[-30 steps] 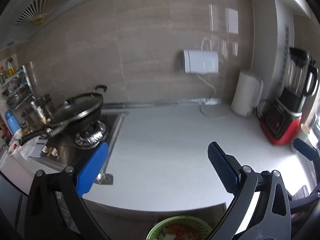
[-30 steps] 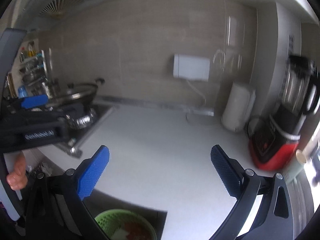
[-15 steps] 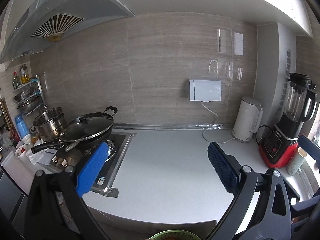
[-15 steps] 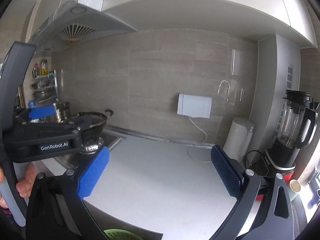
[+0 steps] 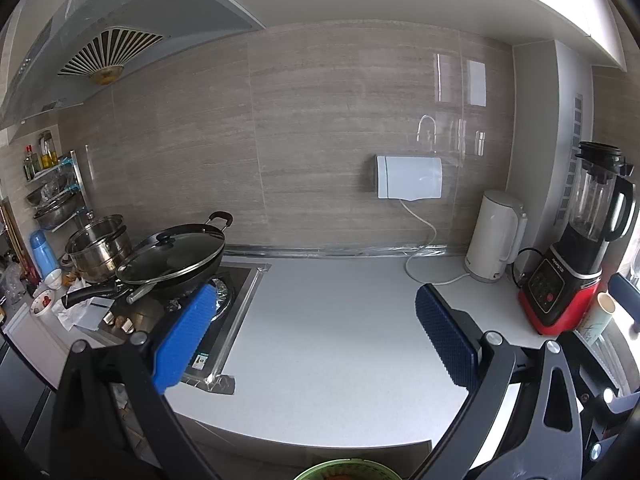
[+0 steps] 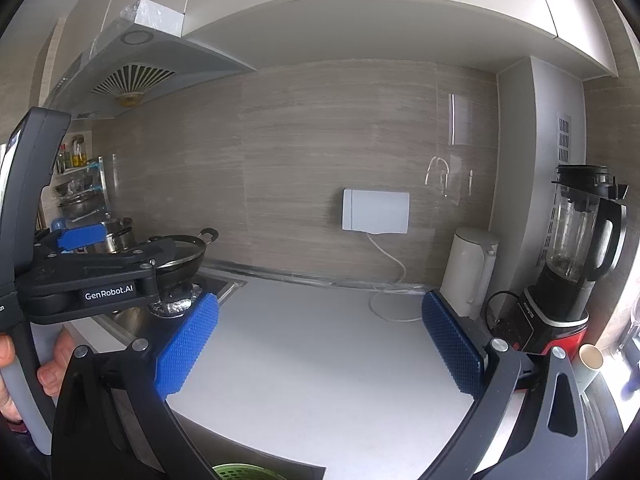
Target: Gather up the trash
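Left wrist view shows me only the rim of the round green slotted basket (image 5: pixel 347 473) at the bottom edge, below the front lip of the white speckled countertop (image 5: pixel 336 344); I cannot make out what it holds. My left gripper (image 5: pixel 316 336) has its blue pads spread wide, gripping nothing. My right gripper (image 6: pixel 320 344) is likewise wide and empty. On the stove, a black lidded wok (image 5: pixel 176 256) sits beside a steel pot (image 5: pixel 98 248). A paper cup (image 5: pixel 600 316) stands by the red-based blender (image 5: pixel 576 256).
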`<act>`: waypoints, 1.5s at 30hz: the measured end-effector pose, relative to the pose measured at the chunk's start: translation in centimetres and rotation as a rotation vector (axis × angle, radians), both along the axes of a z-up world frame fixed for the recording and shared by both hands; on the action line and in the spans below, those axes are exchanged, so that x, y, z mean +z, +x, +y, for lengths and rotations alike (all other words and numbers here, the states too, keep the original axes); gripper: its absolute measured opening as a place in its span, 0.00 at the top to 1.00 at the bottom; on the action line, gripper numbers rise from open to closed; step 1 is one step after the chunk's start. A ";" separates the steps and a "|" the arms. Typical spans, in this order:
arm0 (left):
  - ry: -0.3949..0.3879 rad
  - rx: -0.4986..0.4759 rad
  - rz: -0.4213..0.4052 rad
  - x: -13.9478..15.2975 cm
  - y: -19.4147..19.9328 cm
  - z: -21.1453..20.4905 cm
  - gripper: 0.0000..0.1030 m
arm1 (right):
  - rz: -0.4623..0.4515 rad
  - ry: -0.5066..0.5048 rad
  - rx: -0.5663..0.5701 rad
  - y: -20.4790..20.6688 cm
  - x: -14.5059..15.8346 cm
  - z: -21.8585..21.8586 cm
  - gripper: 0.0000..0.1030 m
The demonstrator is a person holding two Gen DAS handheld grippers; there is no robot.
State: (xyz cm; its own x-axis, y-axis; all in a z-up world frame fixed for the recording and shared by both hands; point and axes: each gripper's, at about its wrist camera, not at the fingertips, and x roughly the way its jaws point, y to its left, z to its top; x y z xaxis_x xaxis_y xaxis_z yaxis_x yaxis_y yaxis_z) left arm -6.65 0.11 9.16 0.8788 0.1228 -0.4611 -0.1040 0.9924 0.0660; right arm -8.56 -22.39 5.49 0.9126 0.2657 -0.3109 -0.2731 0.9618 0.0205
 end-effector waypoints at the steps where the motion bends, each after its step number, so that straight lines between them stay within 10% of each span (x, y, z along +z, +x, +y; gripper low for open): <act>1: 0.000 -0.001 0.000 0.0 0.0 0.0 0.07 | 0.000 0.000 0.000 0.0 0.0 0.0 0.02; 45: -0.014 0.015 0.018 -0.6 0.7 1.2 0.07 | 0.031 -0.025 0.011 0.7 -0.7 1.4 0.02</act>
State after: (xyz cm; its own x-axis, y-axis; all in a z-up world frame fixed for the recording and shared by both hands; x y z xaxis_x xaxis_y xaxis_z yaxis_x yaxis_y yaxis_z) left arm -5.90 1.29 8.54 0.8686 0.1292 -0.4784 -0.1177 0.9916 0.0542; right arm -7.84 -20.98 4.81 0.8996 0.2673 -0.3455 -0.2829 0.9591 0.0053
